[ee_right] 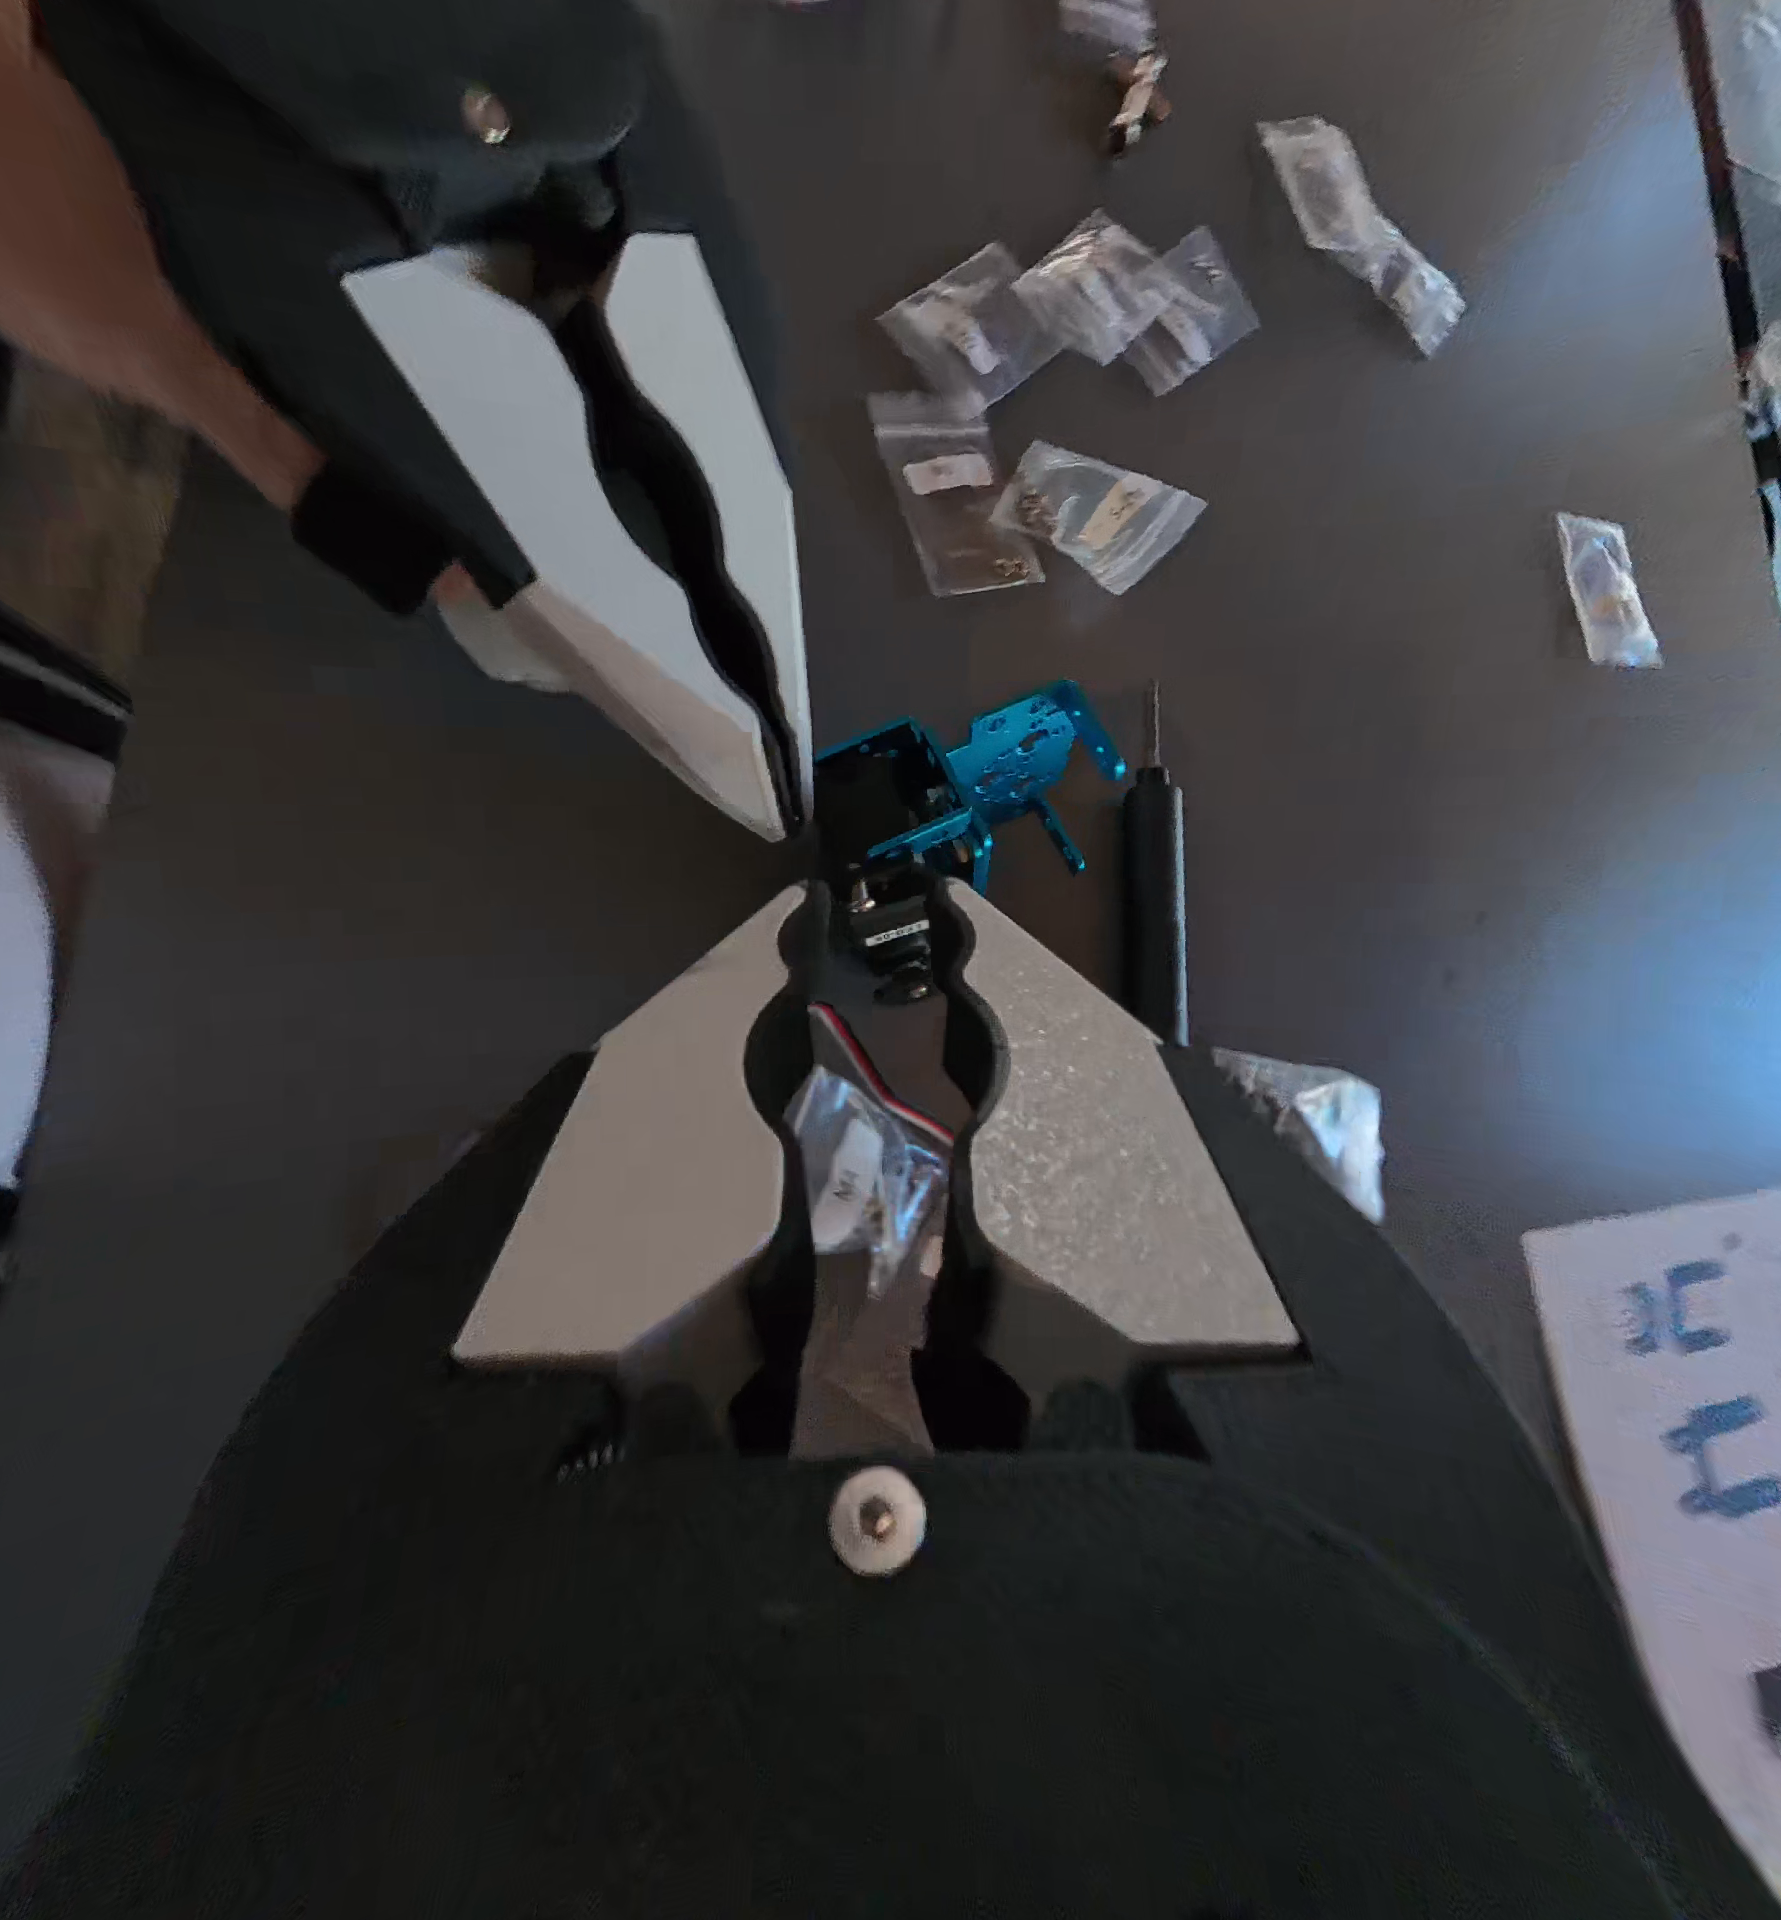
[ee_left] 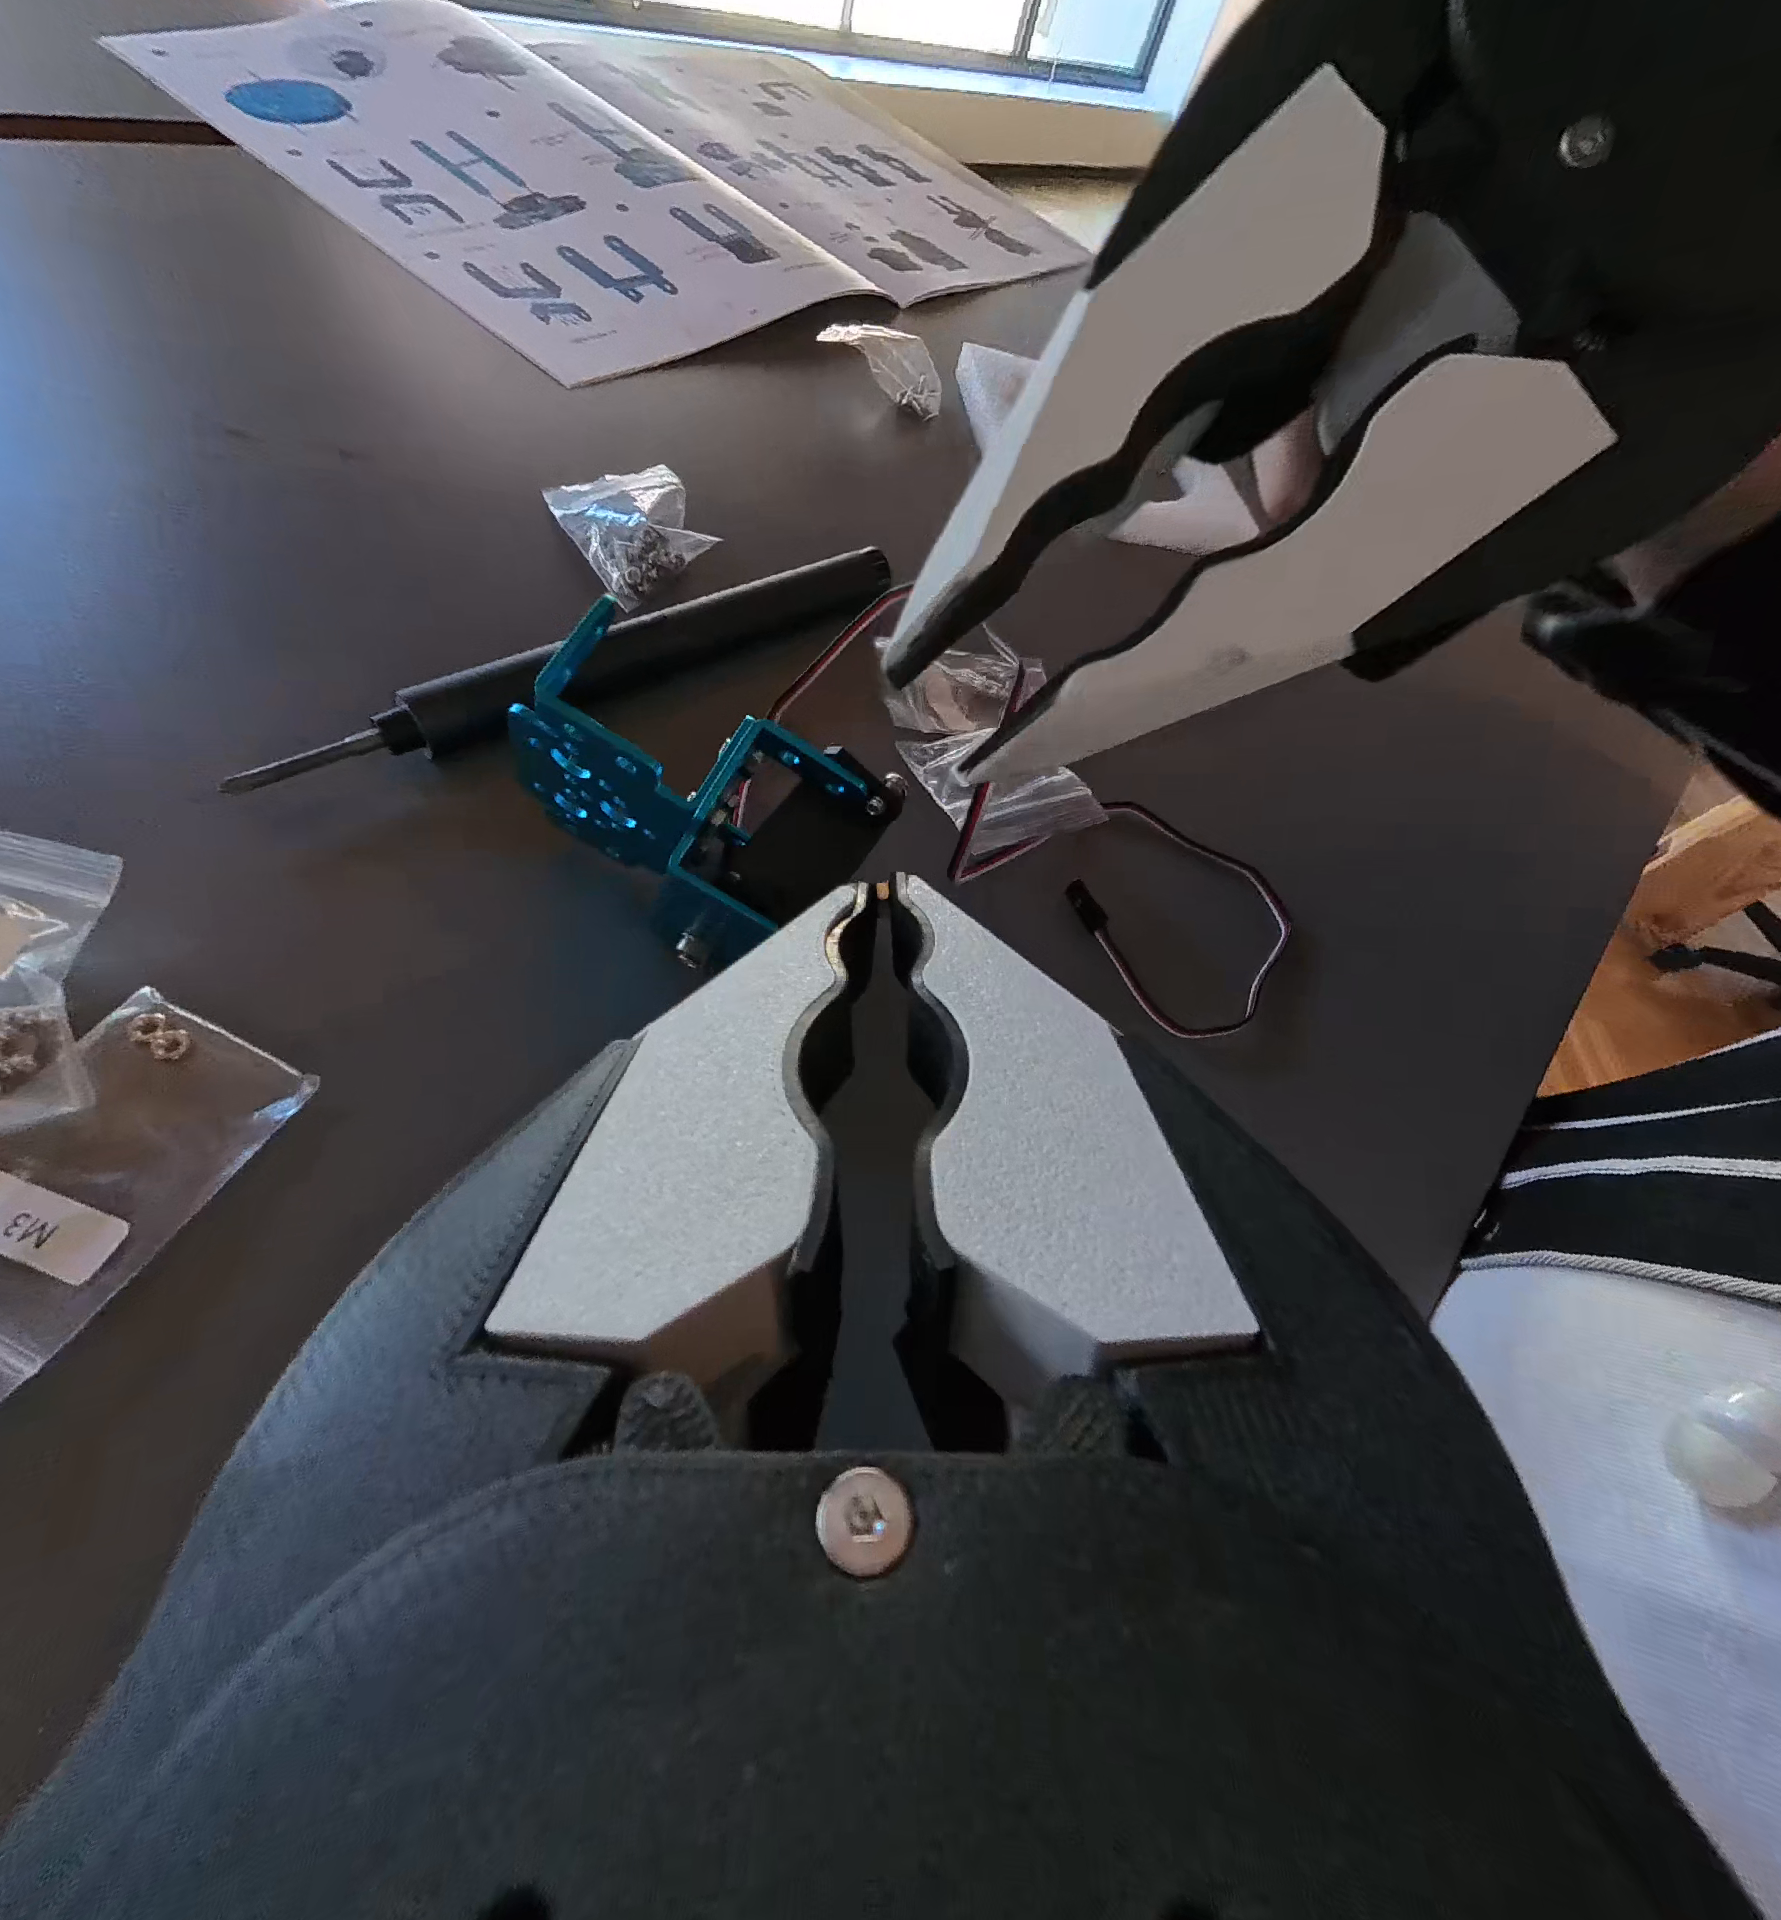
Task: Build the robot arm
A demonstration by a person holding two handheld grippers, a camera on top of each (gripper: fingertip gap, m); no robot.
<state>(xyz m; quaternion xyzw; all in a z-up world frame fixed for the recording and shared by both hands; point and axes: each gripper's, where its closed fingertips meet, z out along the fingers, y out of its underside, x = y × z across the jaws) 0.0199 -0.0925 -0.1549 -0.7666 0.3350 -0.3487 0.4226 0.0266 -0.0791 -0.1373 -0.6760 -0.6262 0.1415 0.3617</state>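
My left gripper (ee_left: 881,888) is shut, its tips just in front of a blue metal bracket (ee_left: 605,774) that holds a black servo (ee_left: 813,826). A tiny pale speck sits between the tips; I cannot tell what it is. It also shows in the right wrist view (ee_right: 790,826), tips closed beside the servo (ee_right: 850,805). My right gripper (ee_left: 933,717) is open, its tips set down on either side of a small clear plastic bag (ee_left: 969,686) lying over the servo's wire (ee_left: 1218,925). In its own view (ee_right: 883,894) the bag (ee_right: 865,1174) and wire show between the fingers.
A black screwdriver (ee_left: 637,655) lies behind the bracket on the dark table (ee_left: 242,468). Several clear bags of small hardware lie around (ee_left: 637,530) (ee_left: 34,1143) (ee_right: 1052,416). An open booklet (ee_left: 574,187) lies at the far side. A person's striped clothing (ee_left: 1644,1455) is at the table's right edge. Only a small space, under 4 cm, lies between the two pairs of fingers. The black screwdriver (ee_left: 637,655) is about 10 cm from my right fingertips.
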